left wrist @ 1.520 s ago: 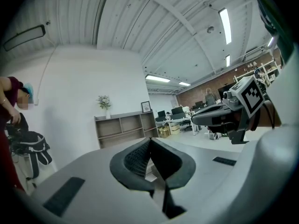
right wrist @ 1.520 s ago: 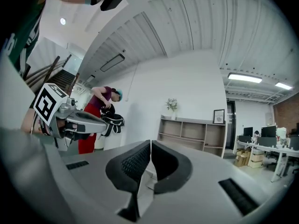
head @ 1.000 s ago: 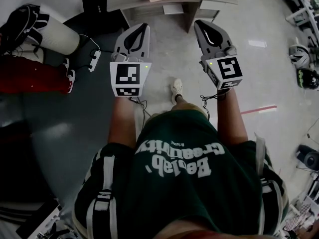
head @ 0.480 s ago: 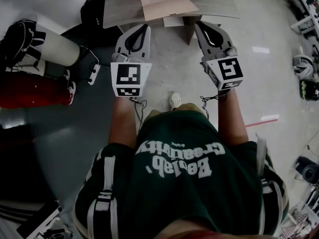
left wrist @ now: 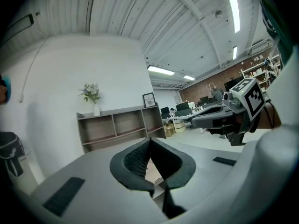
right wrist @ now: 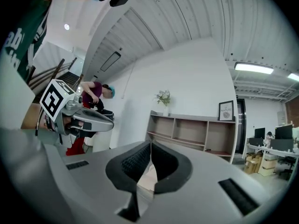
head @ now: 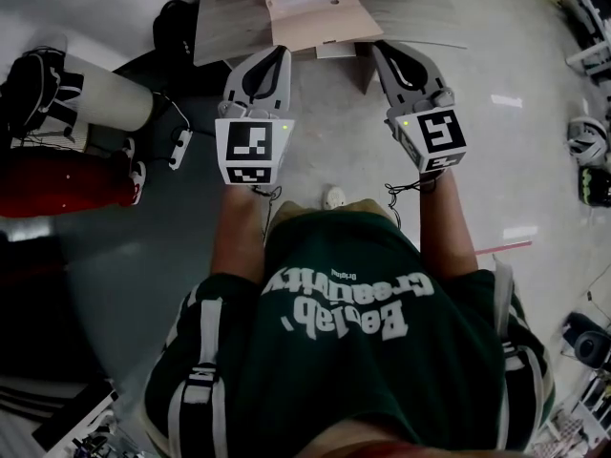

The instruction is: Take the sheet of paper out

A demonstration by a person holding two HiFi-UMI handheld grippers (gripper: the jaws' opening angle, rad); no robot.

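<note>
An open cardboard box [head: 310, 12] with its flap folded toward me sits on a grey wooden table [head: 224, 27] at the top of the head view. No sheet of paper can be made out in it. My left gripper [head: 271, 57] is held level just short of the table's near edge, its jaws shut with nothing between them. My right gripper [head: 385, 50] is beside it at the same height, also shut and empty. In the left gripper view the pads meet at the tips [left wrist: 149, 142]; the right gripper view shows the same [right wrist: 150, 146].
A seated person in red trousers [head: 57, 175] and a pale leg [head: 105, 70] are at the left, with a black bag [head: 177, 17] and floor cables [head: 179, 127] nearby. A low open shelf [right wrist: 196, 134] stands against the white wall. Clutter lines the right edge [head: 587, 151].
The table and box have slid down the head view toward me as I walk forward. Both grippers stayed side by side and shut.
</note>
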